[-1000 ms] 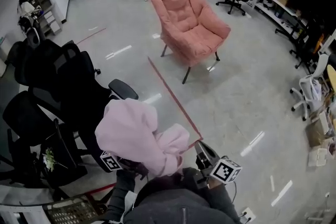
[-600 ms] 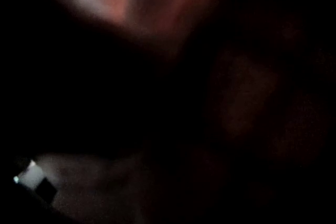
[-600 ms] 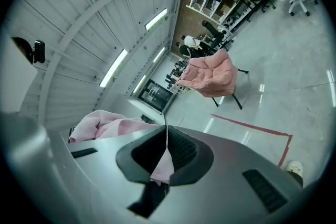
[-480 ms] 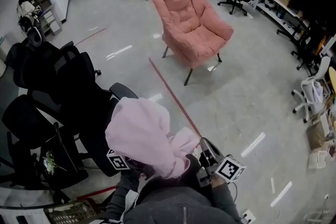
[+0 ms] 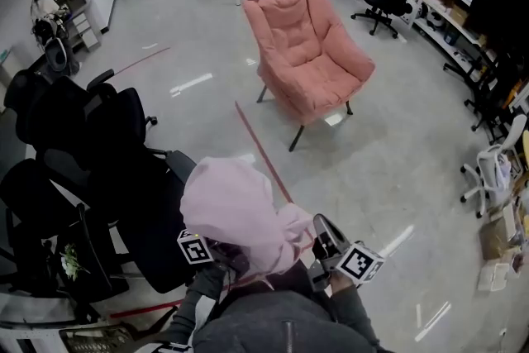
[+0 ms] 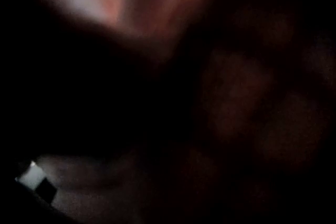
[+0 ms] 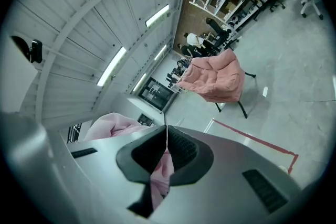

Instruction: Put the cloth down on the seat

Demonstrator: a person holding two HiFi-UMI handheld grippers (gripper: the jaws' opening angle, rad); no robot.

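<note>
Nearer the armchair (image 5: 310, 54) now, cloth (image 5: 231, 207) hides the left gripper (image 5: 216, 254) fingers; right gripper (image 7: 166, 136) fingers clamp its fold.

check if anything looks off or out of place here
Nothing is spilled or broken. One oddity: the pink cloth is heaped over the left gripper, so the left gripper view is almost black. The right gripper pinches a fold of it. The pink armchair stands upright with a bare seat.
</note>
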